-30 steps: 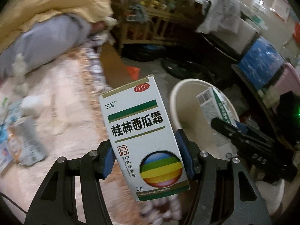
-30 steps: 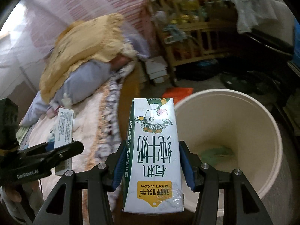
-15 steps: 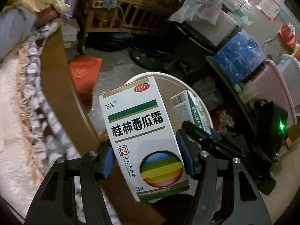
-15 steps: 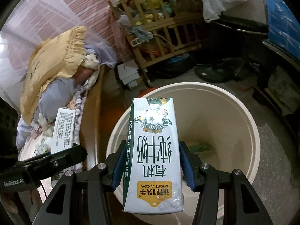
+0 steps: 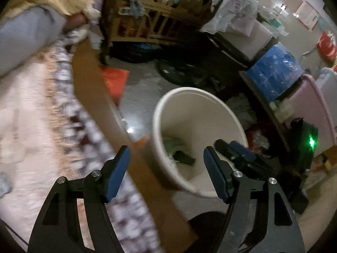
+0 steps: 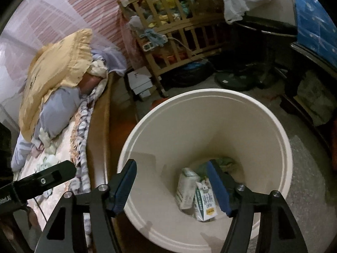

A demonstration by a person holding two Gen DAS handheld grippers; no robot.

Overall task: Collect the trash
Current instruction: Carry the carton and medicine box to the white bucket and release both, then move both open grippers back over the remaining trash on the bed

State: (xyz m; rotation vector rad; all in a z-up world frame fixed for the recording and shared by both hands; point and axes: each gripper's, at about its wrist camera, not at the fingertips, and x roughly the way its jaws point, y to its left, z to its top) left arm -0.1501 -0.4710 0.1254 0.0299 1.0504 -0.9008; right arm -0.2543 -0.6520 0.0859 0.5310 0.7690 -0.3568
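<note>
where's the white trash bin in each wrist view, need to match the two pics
Left wrist view: the white trash bin stands at centre, slightly right, on the floor beside the bed's edge, seen past the open left gripper.
Right wrist view: the bin fills the lower centre and right, directly below the open right gripper, with a milk carton inside.
Shared landmark: the wooden crib behind the bin.

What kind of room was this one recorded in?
Most likely a lived-in, cluttered bedroom. A bed with a patterned blanket and a yellow frilled pillow runs along one side, a wooden crib piled with clothes stands behind, and a cream bin sits on the floor beside the bed.
</note>
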